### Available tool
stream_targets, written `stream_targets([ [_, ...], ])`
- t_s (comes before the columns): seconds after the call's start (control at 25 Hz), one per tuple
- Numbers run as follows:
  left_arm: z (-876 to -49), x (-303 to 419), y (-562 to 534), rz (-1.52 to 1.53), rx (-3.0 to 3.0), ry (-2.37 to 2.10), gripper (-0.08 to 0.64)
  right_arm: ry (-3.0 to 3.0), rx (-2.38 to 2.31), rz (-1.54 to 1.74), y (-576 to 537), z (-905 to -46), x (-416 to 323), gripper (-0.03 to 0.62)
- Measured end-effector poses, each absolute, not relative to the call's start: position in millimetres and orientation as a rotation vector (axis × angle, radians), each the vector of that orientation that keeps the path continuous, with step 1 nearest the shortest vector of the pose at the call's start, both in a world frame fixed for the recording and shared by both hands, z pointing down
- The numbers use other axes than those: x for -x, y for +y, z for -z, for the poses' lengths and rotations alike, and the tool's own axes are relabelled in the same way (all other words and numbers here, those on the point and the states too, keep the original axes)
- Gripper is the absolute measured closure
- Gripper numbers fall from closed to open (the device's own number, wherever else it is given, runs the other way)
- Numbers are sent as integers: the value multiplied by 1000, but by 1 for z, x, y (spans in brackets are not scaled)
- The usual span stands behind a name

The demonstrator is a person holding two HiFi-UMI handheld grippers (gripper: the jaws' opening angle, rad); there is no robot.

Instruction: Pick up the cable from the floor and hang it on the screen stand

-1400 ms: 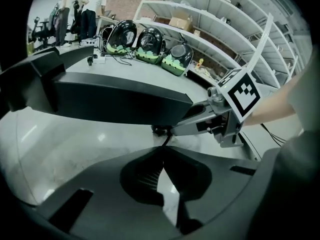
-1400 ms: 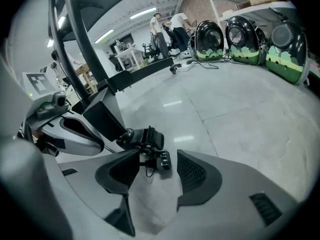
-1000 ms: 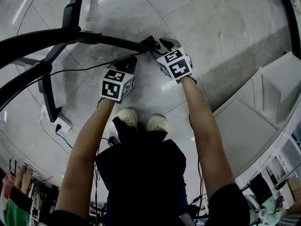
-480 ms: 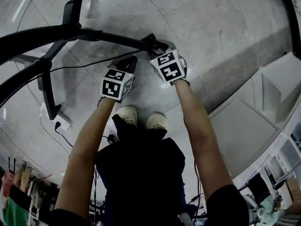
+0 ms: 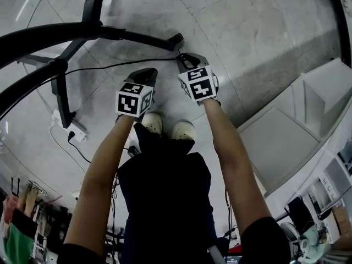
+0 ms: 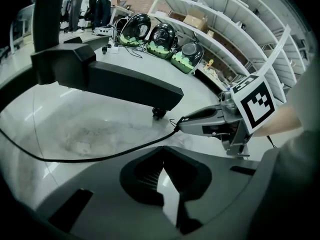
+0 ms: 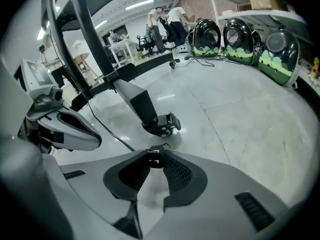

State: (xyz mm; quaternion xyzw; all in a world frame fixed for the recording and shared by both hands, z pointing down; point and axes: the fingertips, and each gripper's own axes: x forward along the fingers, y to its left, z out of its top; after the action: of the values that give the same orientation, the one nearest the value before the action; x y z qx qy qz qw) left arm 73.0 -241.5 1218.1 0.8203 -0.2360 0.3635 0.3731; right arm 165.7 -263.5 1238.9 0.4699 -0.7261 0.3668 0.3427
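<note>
Head view: left tongs (image 5: 147,72) and right tongs (image 5: 186,58) low over floor (image 5: 264,32), beside screen stand (image 5: 137,37) leg. Cable (image 5: 110,66) trails left across floor from right tongs' tip.
Left gripper view: left tongs pinched together, empty, standing by.
Right gripper view: right tongs closing on cable's end plug (image 7: 155,158), likely for lifting.

Nothing legible — no words, numbers or brands can be read.

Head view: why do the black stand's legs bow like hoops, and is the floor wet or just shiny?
Head view: the wide lens bows the stand; pale streaks on the floor look like lamp glare. Left gripper view: shelves curve too, corners go black. Right gripper view: same bulge, ceiling lights glaring.
</note>
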Motion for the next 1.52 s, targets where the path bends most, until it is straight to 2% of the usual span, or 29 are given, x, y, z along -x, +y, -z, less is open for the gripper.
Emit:
stream_targets([
  [0.68,-1101,-65,-221,-849,-1915,-640,552,-1888,-1147,-968,-226,-1108,-158,494],
  [1.16,-1030,-39,-191,-1024,-1991,-544,552,-1863,-1159,-987,-207,-1025,-141,494],
  [1.52,-963,-38,-180,-979,-1987,-550,552,-1871,-1183,-954,-198,-951,-131,494],
])
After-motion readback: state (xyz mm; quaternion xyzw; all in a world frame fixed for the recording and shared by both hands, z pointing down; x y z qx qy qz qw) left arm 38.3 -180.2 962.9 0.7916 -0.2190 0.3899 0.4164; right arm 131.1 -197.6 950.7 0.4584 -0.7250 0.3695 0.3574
